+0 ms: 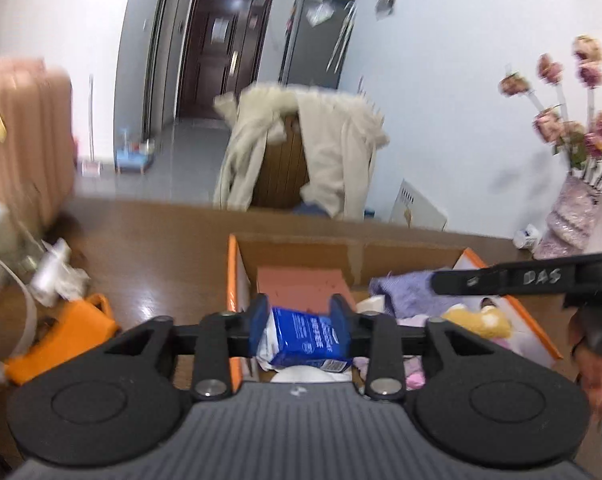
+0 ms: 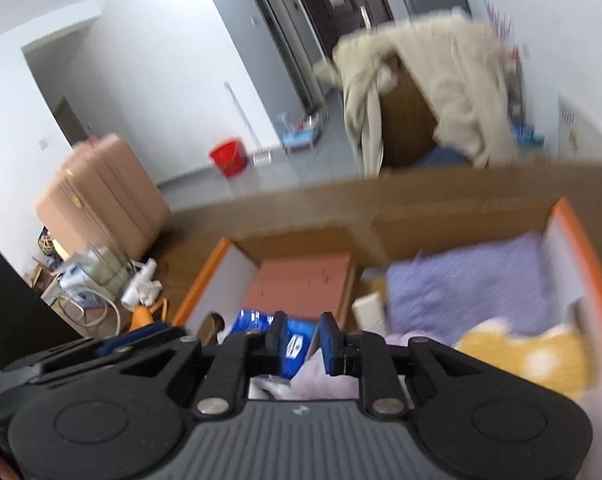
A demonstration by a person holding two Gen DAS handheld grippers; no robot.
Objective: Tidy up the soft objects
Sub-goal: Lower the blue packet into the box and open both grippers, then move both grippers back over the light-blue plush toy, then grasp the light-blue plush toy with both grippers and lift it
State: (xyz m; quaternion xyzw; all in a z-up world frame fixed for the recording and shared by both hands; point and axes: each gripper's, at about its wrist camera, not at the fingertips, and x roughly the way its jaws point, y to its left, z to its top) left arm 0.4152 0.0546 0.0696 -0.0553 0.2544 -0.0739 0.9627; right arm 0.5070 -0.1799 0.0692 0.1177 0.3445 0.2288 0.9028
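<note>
Left wrist view: my left gripper [image 1: 299,322] brackets the blue tissue pack [image 1: 307,340] over the box [image 1: 237,280]; contact unclear. Purple cloth [image 1: 405,292] and yellow plush [image 1: 477,320] lie inside at two o'clock. My right gripper [image 2: 300,340] looks empty.

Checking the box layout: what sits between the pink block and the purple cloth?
In the right wrist view, a small white box stands between the pink block and the purple cloth.
</note>
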